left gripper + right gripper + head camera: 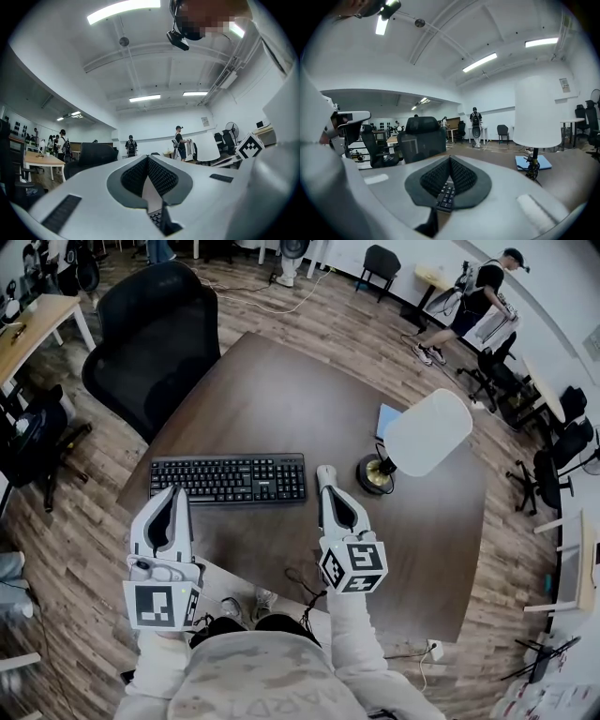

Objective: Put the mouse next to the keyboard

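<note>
1. The keyboard (228, 478) is black and lies flat on the brown counter (281, 390), with its long side across the head view.
2. The right gripper (325, 470) is held just beside the right end of the keyboard. Its jaws are closed, pad against pad, and nothing is between them. In the right gripper view, some keys show below the closed tips.
3. The left gripper (172, 491) is at the near edge of the counter, close to the left part of the keyboard. Its jaws are also closed and hold nothing.
4. I cannot tell where the mouse is, because no view shows it clearly.
5. A lamp (428, 432) with a white shade stands to the right of the keyboard, and a blue flat thing (386, 418) lies behind it.
6. A black office chair (155, 338) stands at the far left corner of the counter.
</note>
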{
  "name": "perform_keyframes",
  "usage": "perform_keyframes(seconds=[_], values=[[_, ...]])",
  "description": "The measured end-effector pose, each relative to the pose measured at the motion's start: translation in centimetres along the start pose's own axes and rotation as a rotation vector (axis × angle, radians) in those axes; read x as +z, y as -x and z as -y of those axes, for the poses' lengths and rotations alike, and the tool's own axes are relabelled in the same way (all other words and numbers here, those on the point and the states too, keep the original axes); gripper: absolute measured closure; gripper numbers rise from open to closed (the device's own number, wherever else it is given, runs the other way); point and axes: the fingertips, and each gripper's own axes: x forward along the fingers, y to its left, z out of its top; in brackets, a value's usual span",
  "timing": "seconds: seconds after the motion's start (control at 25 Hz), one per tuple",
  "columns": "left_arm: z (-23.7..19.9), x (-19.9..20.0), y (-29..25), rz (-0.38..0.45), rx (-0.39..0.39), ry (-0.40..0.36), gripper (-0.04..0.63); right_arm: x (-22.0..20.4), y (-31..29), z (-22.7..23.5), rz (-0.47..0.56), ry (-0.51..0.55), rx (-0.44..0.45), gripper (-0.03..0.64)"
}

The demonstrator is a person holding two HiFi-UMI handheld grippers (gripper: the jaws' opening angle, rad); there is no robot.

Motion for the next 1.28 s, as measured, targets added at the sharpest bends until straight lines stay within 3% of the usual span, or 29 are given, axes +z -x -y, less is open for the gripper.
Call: perform_keyframes(seconds=[1.28], values=[[-1.2, 3.7, 7.0, 0.065, -0.069, 0.007, 0.589, 9.3, 10.5, -9.0, 0.246, 0.122, -0.010, 0.607]])
